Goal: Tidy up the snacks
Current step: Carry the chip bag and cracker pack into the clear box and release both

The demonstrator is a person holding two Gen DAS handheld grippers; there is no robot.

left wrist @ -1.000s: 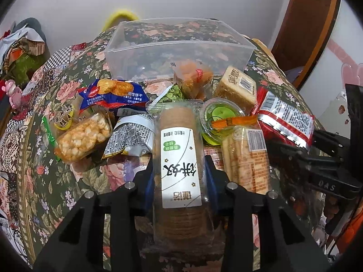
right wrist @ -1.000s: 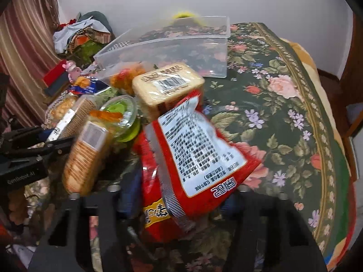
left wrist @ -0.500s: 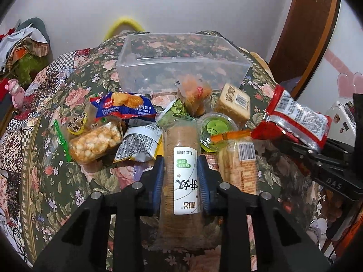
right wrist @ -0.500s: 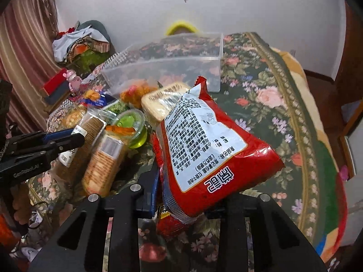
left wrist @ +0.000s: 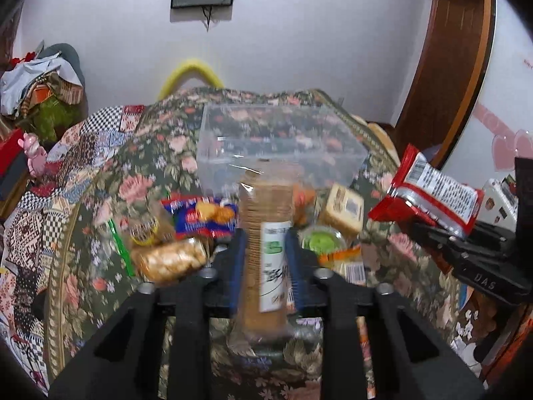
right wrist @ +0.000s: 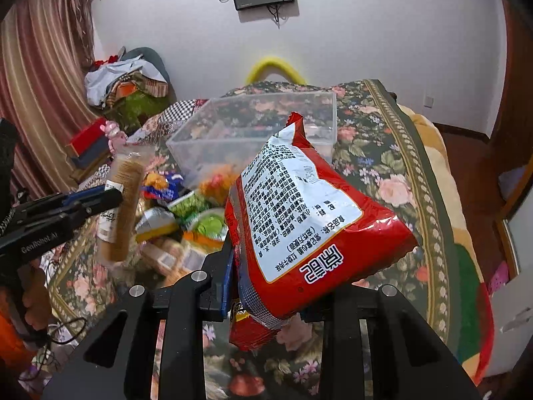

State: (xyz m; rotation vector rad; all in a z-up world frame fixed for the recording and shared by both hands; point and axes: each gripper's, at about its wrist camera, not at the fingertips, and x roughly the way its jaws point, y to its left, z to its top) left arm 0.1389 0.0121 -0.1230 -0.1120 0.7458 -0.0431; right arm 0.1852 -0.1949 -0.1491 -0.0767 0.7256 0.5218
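My left gripper (left wrist: 265, 263) is shut on a long clear sleeve of brown biscuits (left wrist: 266, 233) and holds it raised above the snack pile; it also shows in the right wrist view (right wrist: 121, 206). My right gripper (right wrist: 266, 276) is shut on a red noodle bag (right wrist: 309, 233), lifted above the table; the bag also shows in the left wrist view (left wrist: 429, 193). An empty clear plastic box (left wrist: 283, 146) stands behind the pile, also in the right wrist view (right wrist: 260, 126).
Loose snacks lie on the floral tablecloth (left wrist: 100, 200): a blue cracker bag (left wrist: 203, 216), a puffed-corn pack (left wrist: 170, 260), a green jelly cup (left wrist: 319, 240), a yellow cake block (left wrist: 344, 208). Clothes pile (right wrist: 123, 83) at far left. Wooden door (left wrist: 449, 66) at right.
Both grippers have risen with their snacks. The biscuit sleeve is lifted off the pile and tilted up. The red bag is higher and nearer the box.
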